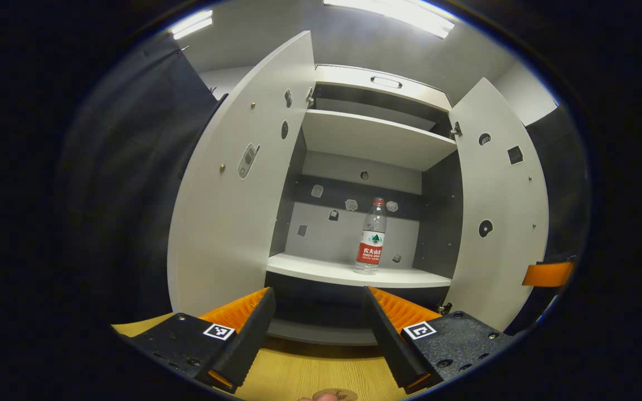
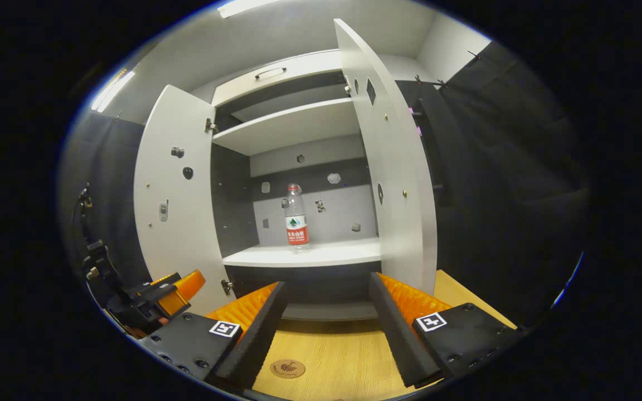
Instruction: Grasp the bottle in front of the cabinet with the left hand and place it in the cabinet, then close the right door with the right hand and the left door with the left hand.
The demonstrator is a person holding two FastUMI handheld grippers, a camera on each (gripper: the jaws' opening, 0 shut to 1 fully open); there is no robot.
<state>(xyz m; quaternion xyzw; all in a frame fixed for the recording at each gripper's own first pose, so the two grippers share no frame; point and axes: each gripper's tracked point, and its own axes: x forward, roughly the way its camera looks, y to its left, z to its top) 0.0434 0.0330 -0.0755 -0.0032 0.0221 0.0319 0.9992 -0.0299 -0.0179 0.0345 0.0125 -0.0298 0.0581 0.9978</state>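
While both white cabinet doors stand swung wide, the clear plastic water bottle with a red cap and red label stands upright on the white lower shelf inside the pale grey two-door cabinet, toward the right half of that shelf in the left gripper view and well apart from either gripper. The left gripper hovers low in front of the cabinet over the light wooden tabletop, its jaws spread wide apart, holding and touching nothing. The right gripper hangs over the same tabletop, jaws likewise spread wide with nothing between them. The left door and the right door both show their inner faces with hinges and small fittings. A small round brown sticker lies on the wood between the right gripper's fingers.
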